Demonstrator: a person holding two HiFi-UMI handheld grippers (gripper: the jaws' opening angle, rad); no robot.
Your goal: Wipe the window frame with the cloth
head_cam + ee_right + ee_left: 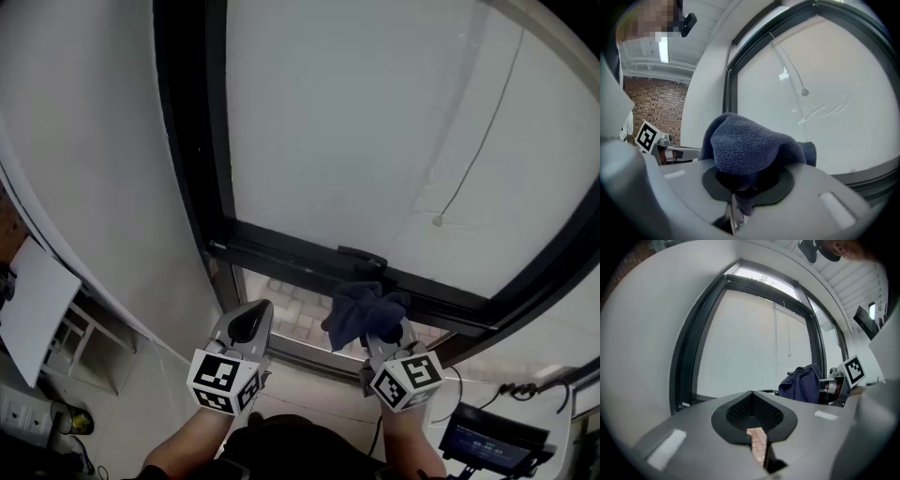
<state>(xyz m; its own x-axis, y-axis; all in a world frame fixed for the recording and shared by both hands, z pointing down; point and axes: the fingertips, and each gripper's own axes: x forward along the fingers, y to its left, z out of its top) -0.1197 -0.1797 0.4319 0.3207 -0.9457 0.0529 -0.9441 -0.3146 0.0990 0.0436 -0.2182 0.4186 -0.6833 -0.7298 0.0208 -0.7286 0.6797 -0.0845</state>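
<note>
While the right gripper [382, 334] has its jaws clamped on a dark blue cloth [361, 312], the left gripper [249, 317] beside it has its jaws closed on each other with nothing between them. Its own view shows only a thin slit behind the meeting tips, and brick paving [292, 302] shows through that slit. The cloth is pinched by a lower fold and bunches up over the right jaws in a loose hood, which hides their tips in the head view. It sits at the lower cross rail [281, 251] of the black window frame [192, 141], right of the rail's middle. Whether it touches the rail cannot be told. Just above the cloth a low black handle [362, 256] juts from the rail, between the cloth and the white pane [356, 122]. A thin cord [483, 141] hangs in front of the pane and ends in a small pull [438, 221], up and to the right of the handle and clear of the cloth. The frame's upright rises at the left against a plain white wall [84, 150]. The two grippers are side by side below the rail, apart from each other, with their marker cubes toward the person. At the lower right are a small lit screen [489, 439] and a cable [511, 386]. At the far left a white sheet [36, 309] leans over some shelving, well away from the frame.
</note>
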